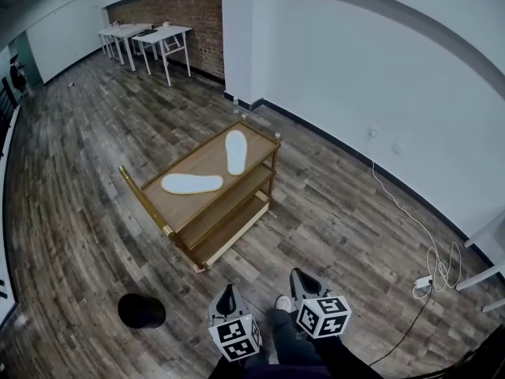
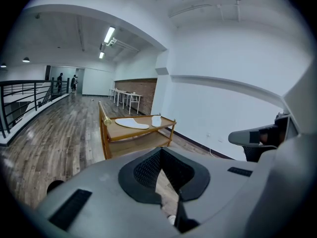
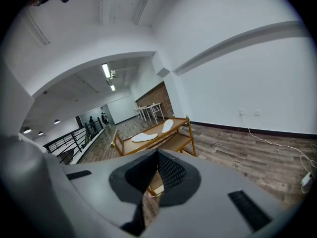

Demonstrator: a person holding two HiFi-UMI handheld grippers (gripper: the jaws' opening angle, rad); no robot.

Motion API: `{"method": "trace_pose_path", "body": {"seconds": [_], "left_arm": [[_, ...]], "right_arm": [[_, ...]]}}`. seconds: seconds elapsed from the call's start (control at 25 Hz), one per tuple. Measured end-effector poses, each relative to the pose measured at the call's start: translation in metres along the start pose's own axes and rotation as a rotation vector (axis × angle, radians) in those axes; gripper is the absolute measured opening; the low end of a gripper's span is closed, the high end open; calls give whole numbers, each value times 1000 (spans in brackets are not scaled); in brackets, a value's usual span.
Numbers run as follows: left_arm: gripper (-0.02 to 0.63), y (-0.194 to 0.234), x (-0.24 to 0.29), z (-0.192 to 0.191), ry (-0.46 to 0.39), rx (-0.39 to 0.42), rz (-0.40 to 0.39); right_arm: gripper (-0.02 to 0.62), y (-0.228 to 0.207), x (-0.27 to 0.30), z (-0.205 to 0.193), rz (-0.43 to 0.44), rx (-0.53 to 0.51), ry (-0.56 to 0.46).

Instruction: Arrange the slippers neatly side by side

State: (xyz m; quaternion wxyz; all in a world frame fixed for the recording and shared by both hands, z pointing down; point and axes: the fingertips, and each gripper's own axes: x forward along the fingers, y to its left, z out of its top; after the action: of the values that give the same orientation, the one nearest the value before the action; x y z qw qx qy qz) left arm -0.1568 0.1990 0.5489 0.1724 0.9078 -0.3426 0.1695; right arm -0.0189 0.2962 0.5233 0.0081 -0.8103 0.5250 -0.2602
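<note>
Approach stage, nothing yet handled. Trolley (image 1: 207, 161): wooden, three shelves, centre of the head view, with both slippers on its top shelf. Left slipper (image 1: 192, 183): white, flat, lying crosswise toward the shelf's lower-left end. Right slipper (image 1: 235, 151): white, flat, lying lengthwise toward the upper-right end, roughly at right angles to the first. The two are apart, with bare wood between them. Left tongs (image 1: 230, 290) and right tongs (image 1: 297, 276): bottom centre of the frame, over the floor, well apart from the trolley and both aimed toward it. Each pair is closed pad against pad, with nothing between. Other items: black round object (image 1: 141, 310) on the floor at lower left; power strip (image 1: 424, 283) on the floor at lower right; white tables (image 1: 164, 35) at upper left. Step in hand, as judged: getting within reach of the trolley, arranging not begun. Next move calls for bringing the tongs up to the top shelf, opening one pair and taking one slipper by an edge. The slipper looks thin and lies flat on the wood, so a low, shallow entry seems needed. It would then be turned parallel to the other and set just beside it, ends level. Either slipper could serve as the fixed one.
</note>
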Motion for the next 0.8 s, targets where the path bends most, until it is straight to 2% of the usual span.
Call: {"method": "trace_pose_path", "body": {"seconds": [0.32, 0.56, 0.8], "left_arm": [[0, -21, 73, 32, 3, 10, 39], [0, -63, 139, 70, -16, 16, 23], [0, -103, 183, 88, -24, 28, -2]], "right_arm": [[-2, -45, 61, 46, 35, -2, 5], [-2, -90, 100, 94, 47, -5, -6], [-2, -135, 121, 123, 34, -1, -23]]}}
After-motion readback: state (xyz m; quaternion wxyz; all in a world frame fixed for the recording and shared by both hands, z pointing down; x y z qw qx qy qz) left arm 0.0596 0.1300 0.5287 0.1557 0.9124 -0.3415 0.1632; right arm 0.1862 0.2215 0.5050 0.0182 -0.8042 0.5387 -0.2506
